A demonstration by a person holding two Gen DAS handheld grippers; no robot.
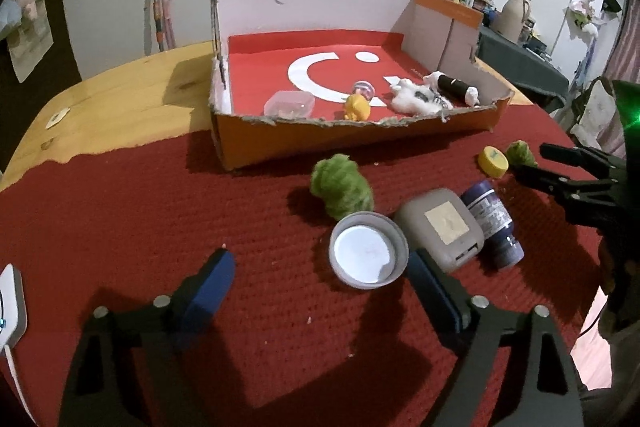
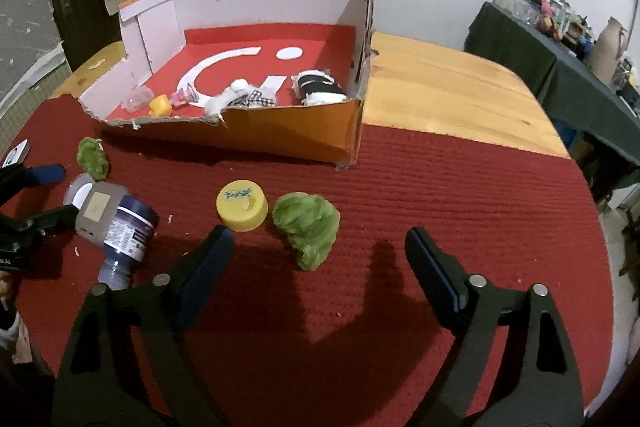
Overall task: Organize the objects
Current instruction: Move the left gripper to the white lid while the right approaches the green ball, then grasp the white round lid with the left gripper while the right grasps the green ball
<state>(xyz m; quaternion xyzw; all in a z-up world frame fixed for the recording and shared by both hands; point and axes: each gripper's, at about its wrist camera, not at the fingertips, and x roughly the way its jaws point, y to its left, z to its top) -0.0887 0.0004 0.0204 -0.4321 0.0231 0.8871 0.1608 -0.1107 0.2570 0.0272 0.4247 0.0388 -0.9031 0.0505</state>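
Red mat: a ribbed cloth (image 1: 160, 227) covers the near part of the wooden counter (image 1: 132, 83), likely to keep small things from rolling.
Box: the cardboard box (image 2: 280, 131), front wall cut low, sits at 12 o'clock in both views; it already holds a clear tub, a yellow toy and white plush, so it reads as the collecting place.
Left gripper (image 1: 320, 267): jaws spread, gripping nothing; the grey lid (image 1: 368, 251) lies open side up just beside the right-hand pad.
Right gripper (image 2: 320, 247): jaws spread and empty, with the green tuft (image 2: 308, 223) between them at 12 o'clock.
Bottle: the purple bottle (image 2: 128, 231) lies on its side at 9 o'clock, long axis running 1 to 7, neck nearest the camera.
Others: grey case (image 1: 440, 227), yellow cap (image 2: 242, 205), second tuft (image 1: 340, 187).
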